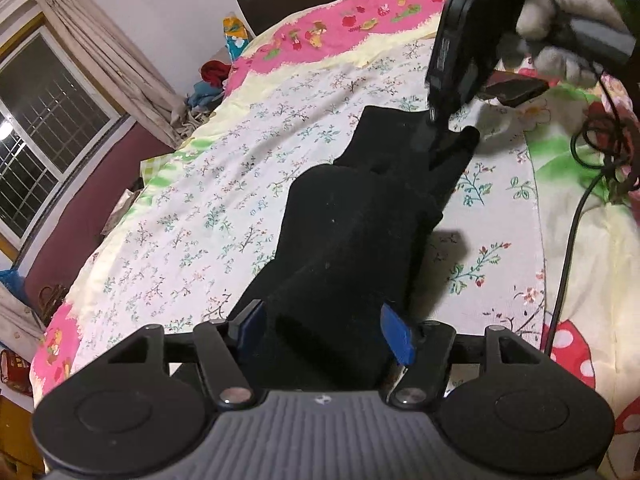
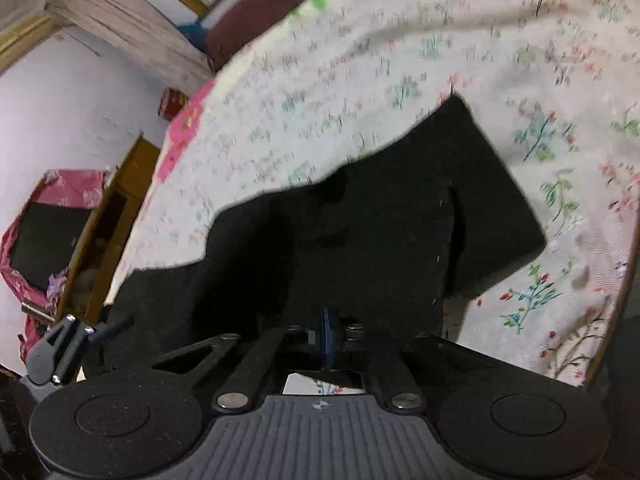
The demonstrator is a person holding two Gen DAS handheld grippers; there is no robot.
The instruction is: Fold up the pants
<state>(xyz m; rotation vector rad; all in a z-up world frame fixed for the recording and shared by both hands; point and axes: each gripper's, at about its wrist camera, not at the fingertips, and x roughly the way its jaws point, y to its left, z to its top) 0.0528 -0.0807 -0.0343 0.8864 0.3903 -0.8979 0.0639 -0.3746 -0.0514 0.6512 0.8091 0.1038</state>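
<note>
Between my left gripper (image 1: 326, 330)'s blue-padded fingers (image 1: 396, 334), which stand spread apart, a thick fold of the black fabric pants (image 1: 352, 240) fills the gap; I cannot tell whether the pads actually pinch it. From there the pants run toward 1 o'clock across the white floral bedsheet (image 1: 224, 184). At their far end my right gripper (image 1: 442, 148) comes down from 1 o'clock onto the cloth, held by a grey-gloved hand (image 1: 560, 36). Seen from the right wrist, that gripper's blue pads (image 2: 327, 334) are pressed together on the pants' (image 2: 360, 240) near edge. A black cable (image 1: 568, 248) trails at 3 o'clock, and a beige curtain (image 1: 108, 48) hangs at 10 o'clock.
</note>
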